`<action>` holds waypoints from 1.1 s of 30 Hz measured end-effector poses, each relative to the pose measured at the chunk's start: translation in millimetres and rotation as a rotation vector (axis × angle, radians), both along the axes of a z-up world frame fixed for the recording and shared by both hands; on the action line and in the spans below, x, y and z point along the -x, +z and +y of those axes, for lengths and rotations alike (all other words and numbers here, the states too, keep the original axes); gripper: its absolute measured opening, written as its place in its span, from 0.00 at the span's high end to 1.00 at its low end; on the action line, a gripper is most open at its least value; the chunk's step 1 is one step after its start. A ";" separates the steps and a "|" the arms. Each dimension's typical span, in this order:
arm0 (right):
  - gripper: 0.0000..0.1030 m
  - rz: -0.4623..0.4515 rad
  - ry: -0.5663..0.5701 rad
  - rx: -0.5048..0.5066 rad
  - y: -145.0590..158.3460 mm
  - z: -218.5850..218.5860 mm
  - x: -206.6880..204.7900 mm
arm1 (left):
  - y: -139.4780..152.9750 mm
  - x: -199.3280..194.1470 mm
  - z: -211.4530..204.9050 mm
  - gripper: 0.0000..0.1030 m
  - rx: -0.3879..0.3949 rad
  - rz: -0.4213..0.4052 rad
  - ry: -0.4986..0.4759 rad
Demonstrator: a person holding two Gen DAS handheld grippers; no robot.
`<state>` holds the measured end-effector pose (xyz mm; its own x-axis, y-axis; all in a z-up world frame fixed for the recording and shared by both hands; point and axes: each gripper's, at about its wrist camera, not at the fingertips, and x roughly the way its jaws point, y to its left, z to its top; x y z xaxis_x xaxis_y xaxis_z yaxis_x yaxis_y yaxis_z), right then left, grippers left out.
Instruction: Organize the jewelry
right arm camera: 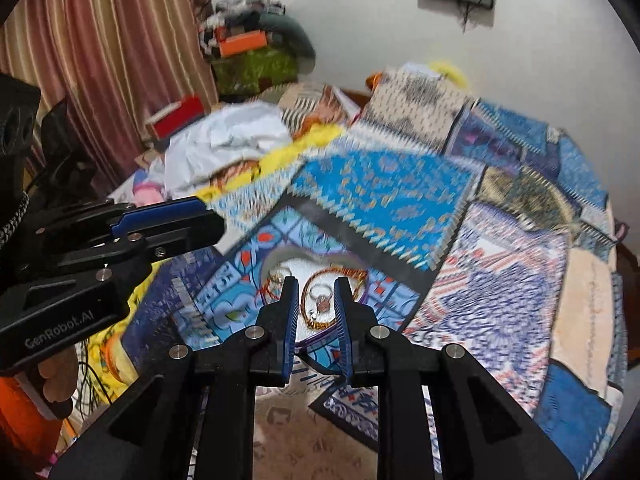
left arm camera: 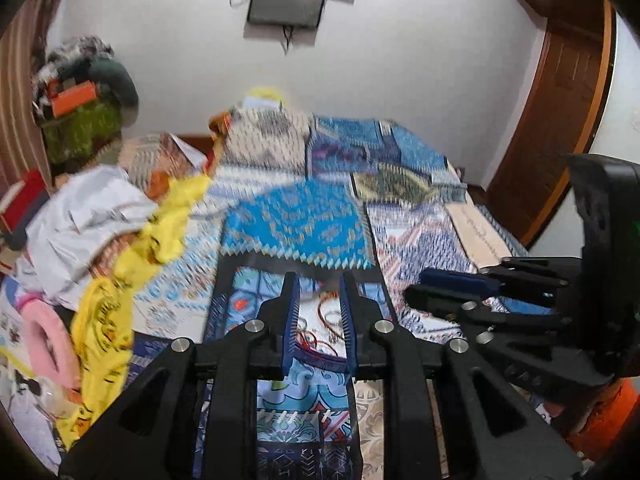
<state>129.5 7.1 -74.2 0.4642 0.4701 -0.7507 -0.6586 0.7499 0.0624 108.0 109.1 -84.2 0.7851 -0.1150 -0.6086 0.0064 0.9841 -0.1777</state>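
Note:
A shallow white dish (right arm camera: 294, 266) lies on the patchwork bedspread and holds a pile of jewelry: orange-gold bangles (right arm camera: 320, 322), a ring (right arm camera: 322, 298) and thin red cords. In the left wrist view the same jewelry (left arm camera: 322, 320) shows between the fingers. My left gripper (left arm camera: 318, 284) is open and empty, hovering just above the near side of the dish. My right gripper (right arm camera: 316, 284) is open and empty, also above the dish. Each gripper appears in the other's view: the right one (left arm camera: 448, 292) at the right, the left one (right arm camera: 192, 220) at the left.
The blue patchwork bedspread (left arm camera: 304, 220) covers the bed. Yellow cloth (left arm camera: 156, 236), white cloth (left arm camera: 88, 216) and pink fabric (left arm camera: 44, 344) lie heaped at the left. Stacked clothes (right arm camera: 256, 56) stand by the striped curtain (right arm camera: 120, 40). A wooden door (left arm camera: 560, 112) stands at the right.

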 end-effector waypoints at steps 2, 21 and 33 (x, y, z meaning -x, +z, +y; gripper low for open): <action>0.84 -0.054 -0.024 -0.030 19.7 -8.0 9.0 | 15.5 12.3 -1.2 0.80 -0.020 -0.047 0.016; 0.19 -0.579 -0.263 -0.297 140.5 -71.4 139.2 | 108.1 147.6 -12.9 0.20 -0.107 -0.510 0.208; 0.09 -0.605 -0.279 -0.279 138.7 -67.7 153.8 | 111.1 167.3 -8.4 0.04 -0.105 -0.550 0.240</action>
<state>-24.3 -60.6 64.5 0.8912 0.4102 -0.1935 -0.4247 0.9045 -0.0385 -59.4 100.7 26.9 0.9841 0.1430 -0.1051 -0.1547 0.9815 -0.1130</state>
